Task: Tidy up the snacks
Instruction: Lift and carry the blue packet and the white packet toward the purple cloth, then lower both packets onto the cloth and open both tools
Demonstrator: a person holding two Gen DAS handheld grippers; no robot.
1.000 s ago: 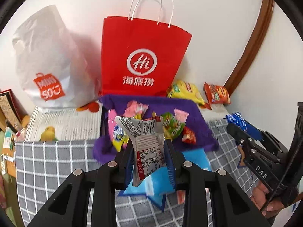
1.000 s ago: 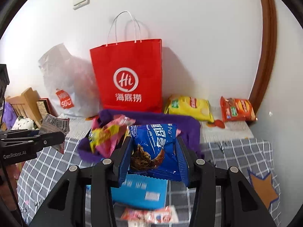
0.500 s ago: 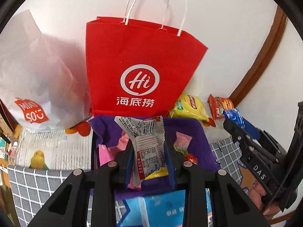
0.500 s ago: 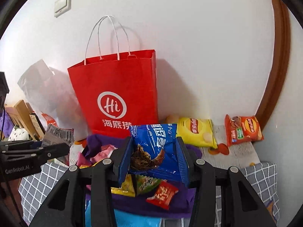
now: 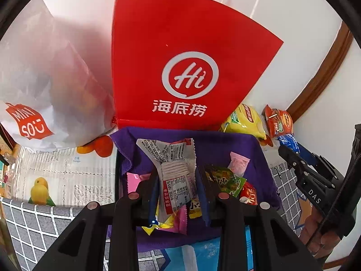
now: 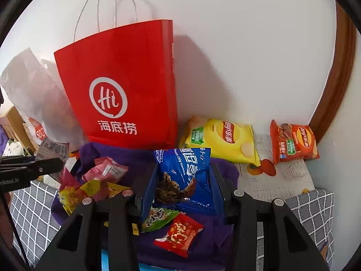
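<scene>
left gripper (image 5: 177, 194) clamps 1 white packet (image 5: 173, 169) | right gripper (image 6: 182, 187) clamps 1 blue cookie bag (image 6: 185, 171) | 2 chip bags (image 6: 223, 140)

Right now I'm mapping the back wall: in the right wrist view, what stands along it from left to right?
White plastic bag → red paper bag → yellow chip bag → orange chip bag → brown door frame.

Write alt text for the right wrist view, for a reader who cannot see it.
The right gripper grips a blue cookie packet above a purple cloth strewn with small snack packets. Behind stands a red paper bag against a white wall, with a yellow chip bag and an orange chip bag to its right.
</scene>
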